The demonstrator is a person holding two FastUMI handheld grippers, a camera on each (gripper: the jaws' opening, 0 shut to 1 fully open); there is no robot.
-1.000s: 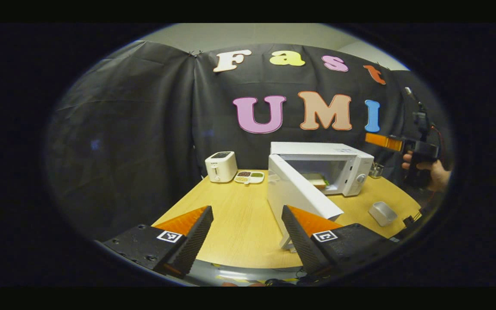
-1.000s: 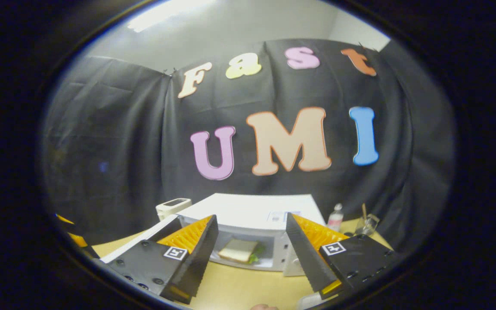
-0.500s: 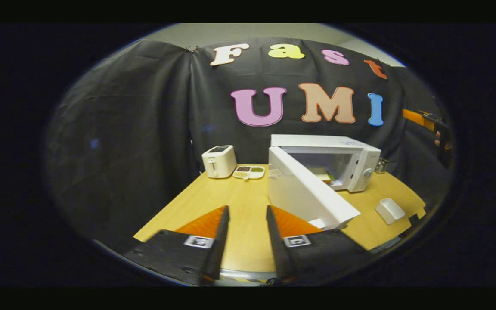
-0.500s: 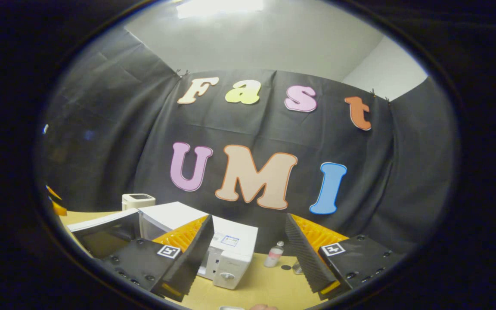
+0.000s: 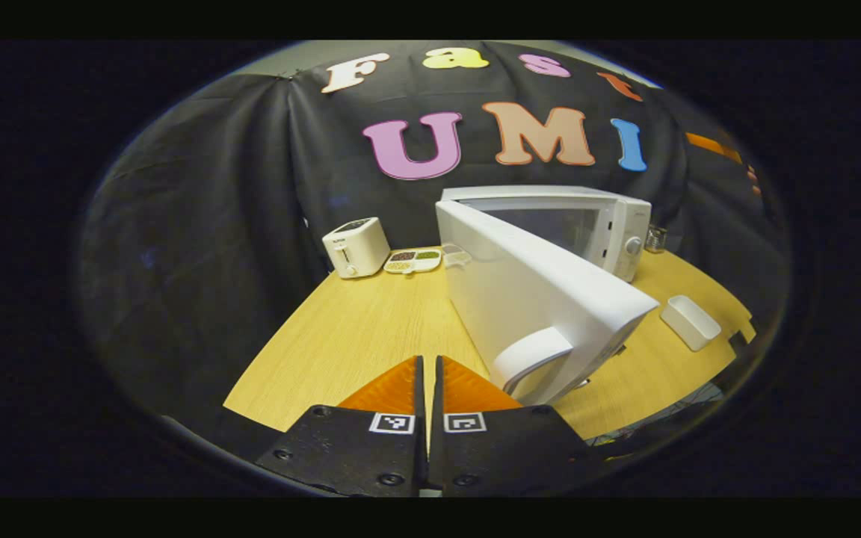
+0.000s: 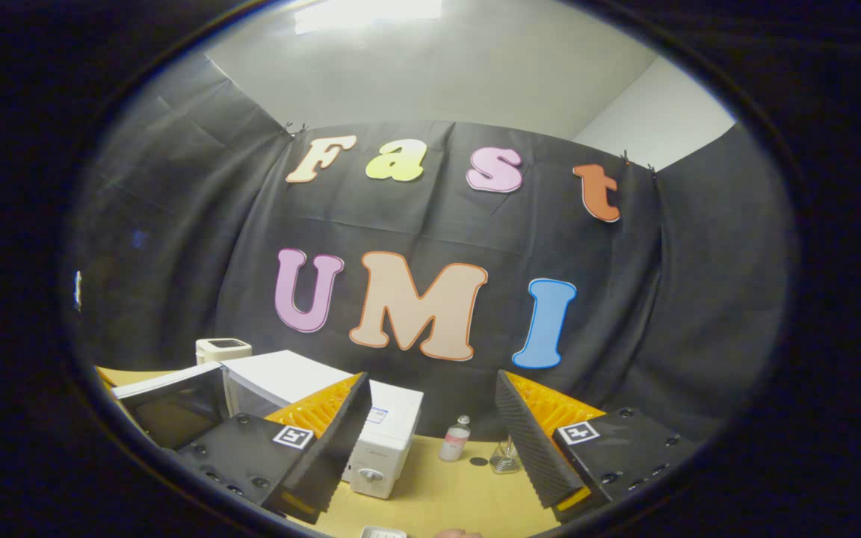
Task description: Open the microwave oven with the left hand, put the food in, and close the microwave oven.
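On the pale wood-grain table (image 5: pixel 359 329) the boxy white microwave (image 5: pixel 617 224) stands with its smooth door (image 5: pixel 528 291) swung wide, curved handle (image 5: pixel 531 355) just beside the left gripper (image 5: pixel 427 373), whose ridged wedge fingers meet on nothing, while the right gripper (image 6: pixel 430 418) gapes empty, food unseen.

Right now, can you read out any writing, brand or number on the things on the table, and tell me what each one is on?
No text on the table's things can be read.
toaster: small mark on its front, too blurred to read.
microwave: sticker on its top, too small to read.
left gripper and right gripper: square coded markers, patterns only, no words.
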